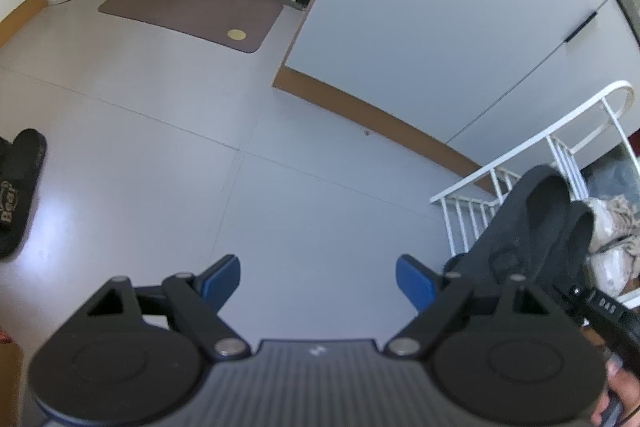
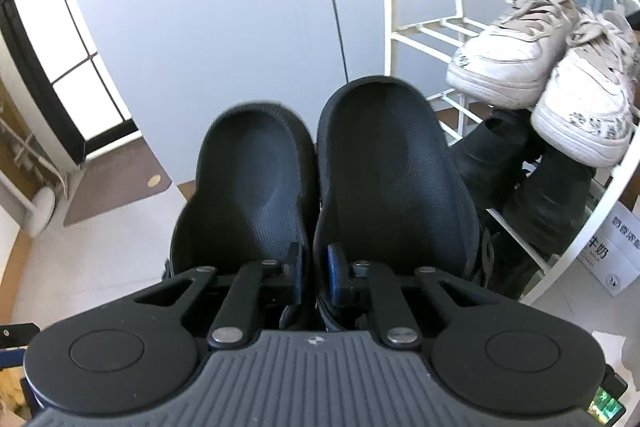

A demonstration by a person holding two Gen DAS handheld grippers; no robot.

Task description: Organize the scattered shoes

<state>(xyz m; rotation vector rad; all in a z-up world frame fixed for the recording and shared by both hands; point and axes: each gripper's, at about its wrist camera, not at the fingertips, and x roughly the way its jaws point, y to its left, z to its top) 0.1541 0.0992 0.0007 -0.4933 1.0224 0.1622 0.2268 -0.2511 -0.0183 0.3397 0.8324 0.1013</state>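
Black slipper [image 1: 18, 191] lies on the floor [image 1: 200, 147], far left; left claw [image 1: 318, 281] gapes empty. Right claw [image 2: 314, 273] pinches 2 black slippers [image 2: 320, 179] by touching inner walls, near the rack [image 2: 424, 39]. Light, soft, flexible; grip rims.

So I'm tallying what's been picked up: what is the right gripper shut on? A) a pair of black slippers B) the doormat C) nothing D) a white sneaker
A: the right gripper pinches the adjoining inner walls of a pair of black slippers, held together before the white shoe rack.
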